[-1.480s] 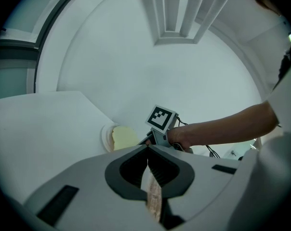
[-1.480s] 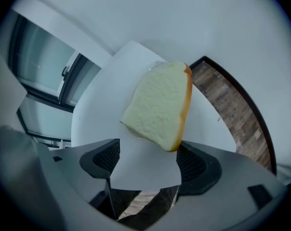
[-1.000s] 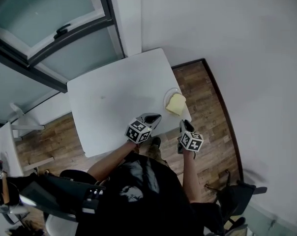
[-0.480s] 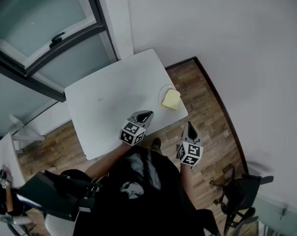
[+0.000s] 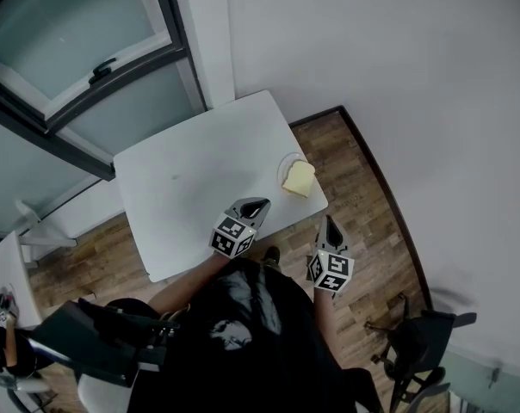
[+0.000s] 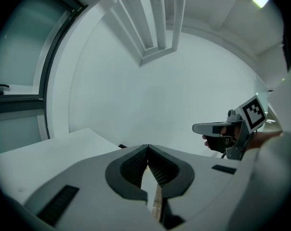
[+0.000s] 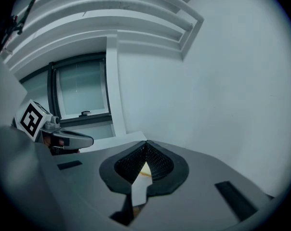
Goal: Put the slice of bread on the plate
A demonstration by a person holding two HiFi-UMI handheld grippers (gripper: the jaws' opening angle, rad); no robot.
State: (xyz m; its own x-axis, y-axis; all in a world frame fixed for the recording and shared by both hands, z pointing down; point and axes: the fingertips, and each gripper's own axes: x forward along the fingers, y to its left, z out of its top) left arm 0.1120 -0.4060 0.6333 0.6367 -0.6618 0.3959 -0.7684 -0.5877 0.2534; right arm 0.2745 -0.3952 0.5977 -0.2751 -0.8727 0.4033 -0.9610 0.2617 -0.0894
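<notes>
The pale yellow slice of bread (image 5: pixel 300 179) lies on a small plate (image 5: pixel 287 162) at the right edge of the white table (image 5: pixel 195 179), overhanging the plate's near rim. My left gripper (image 5: pixel 253 205) hovers over the table's near edge, left of the bread, its jaws shut and holding nothing. Off the table's corner, above the wood floor, my right gripper (image 5: pixel 329 223) is also shut and holding nothing. In the right gripper view a sliver of the bread (image 7: pixel 144 169) shows below the closed tips (image 7: pixel 146 142). The left gripper view shows its tips (image 6: pixel 147 146) meeting and the right gripper (image 6: pixel 197 128) beside it.
A window with a handle (image 5: pixel 102 67) runs behind the table, and a white wall (image 5: pixel 398 76) stands to its right. Wood floor (image 5: pixel 363 205) surrounds the table. A black chair (image 5: pixel 419 334) stands at the lower right, and another table edge (image 5: pixel 2 265) shows at the far left.
My right gripper has drawn back from the bread, off the table's corner toward my body. The left gripper shifted only slightly. The bread stays on the plate.
</notes>
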